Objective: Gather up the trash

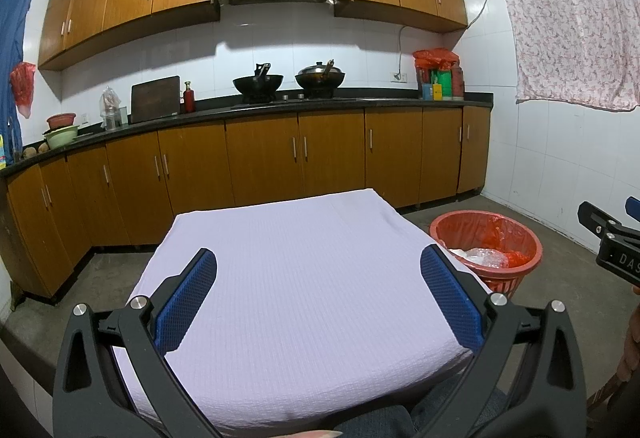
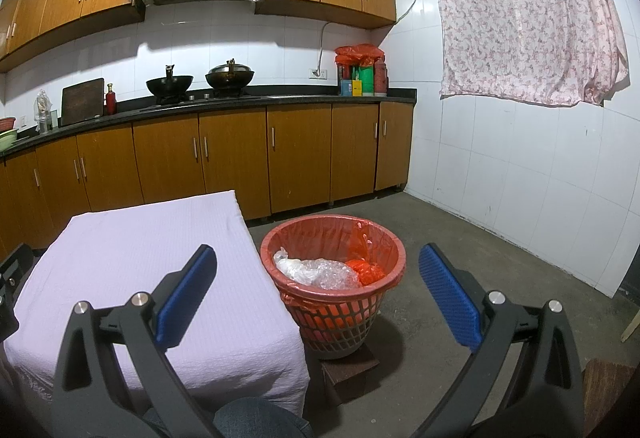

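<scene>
Lilac cloth on the table (image 1: pixel 304 278) lies bare, crumpled plastic (image 2: pixel 320 272) sits in the red basket (image 2: pixel 340 318), so left gripper (image 1: pixel 318 302) and right gripper (image 2: pixel 318 296) gape empty.

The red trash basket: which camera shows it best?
The right wrist view: the red trash basket shows whole, with clear plastic inside. In the left wrist view the right finger and the table hide part of it.
</scene>
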Motion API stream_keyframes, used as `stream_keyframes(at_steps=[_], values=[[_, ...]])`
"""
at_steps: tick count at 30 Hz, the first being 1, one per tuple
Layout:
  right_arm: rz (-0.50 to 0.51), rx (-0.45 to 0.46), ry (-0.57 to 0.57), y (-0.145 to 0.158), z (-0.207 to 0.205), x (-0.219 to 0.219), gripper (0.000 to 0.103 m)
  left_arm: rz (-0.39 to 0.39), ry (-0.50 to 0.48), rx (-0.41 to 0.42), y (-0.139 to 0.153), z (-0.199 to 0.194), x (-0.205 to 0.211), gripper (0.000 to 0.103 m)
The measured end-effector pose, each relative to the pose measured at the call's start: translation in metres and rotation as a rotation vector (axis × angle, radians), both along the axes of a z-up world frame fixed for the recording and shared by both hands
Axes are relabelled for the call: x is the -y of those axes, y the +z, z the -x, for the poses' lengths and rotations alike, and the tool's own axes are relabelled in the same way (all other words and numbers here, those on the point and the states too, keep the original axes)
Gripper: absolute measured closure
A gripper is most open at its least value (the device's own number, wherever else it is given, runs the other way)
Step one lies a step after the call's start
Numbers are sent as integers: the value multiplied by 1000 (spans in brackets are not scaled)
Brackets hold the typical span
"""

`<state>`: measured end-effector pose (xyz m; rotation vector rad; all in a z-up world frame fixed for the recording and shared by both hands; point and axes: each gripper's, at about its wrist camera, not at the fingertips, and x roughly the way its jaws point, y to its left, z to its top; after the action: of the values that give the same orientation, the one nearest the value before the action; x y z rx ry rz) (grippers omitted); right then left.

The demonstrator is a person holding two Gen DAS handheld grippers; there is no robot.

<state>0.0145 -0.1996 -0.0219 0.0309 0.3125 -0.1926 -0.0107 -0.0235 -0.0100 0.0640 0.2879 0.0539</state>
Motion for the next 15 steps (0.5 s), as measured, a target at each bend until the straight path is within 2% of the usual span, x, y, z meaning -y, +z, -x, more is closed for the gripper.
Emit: stream_keyframes(at_steps=[15], values=[[-1,0,0,1,0,-1,4,0,-1,-1,1,-1,-1,2]])
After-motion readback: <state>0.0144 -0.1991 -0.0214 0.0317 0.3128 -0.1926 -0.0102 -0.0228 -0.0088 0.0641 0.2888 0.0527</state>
